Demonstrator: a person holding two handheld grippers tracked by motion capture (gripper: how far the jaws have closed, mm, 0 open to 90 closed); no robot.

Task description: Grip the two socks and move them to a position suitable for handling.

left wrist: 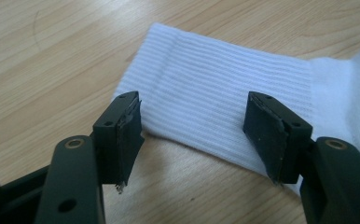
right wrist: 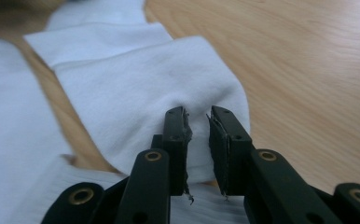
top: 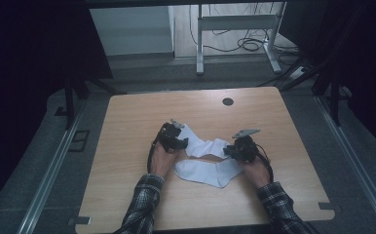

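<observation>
Two white socks lie overlapping mid-table: the upper sock (top: 204,145) runs between both grippers and the lower sock (top: 206,171) is nearer the person. My left gripper (top: 183,142) is open, its jaws (left wrist: 194,135) straddling the ribbed cuff (left wrist: 215,88) just above the fabric. My right gripper (top: 228,151) is at the other end. There its jaws (right wrist: 197,140) are closed to a narrow gap on the rounded end of the upper sock (right wrist: 136,88), and the fabric bunches up at the tips. The lower sock (right wrist: 5,107) lies to the left.
The wooden table (top: 137,117) has a dark round hole (top: 228,101) near its far edge. Beyond it stand a white desk frame (top: 235,24) and floor cables (top: 249,45). Plaid sleeves (top: 142,204) come in from the bottom.
</observation>
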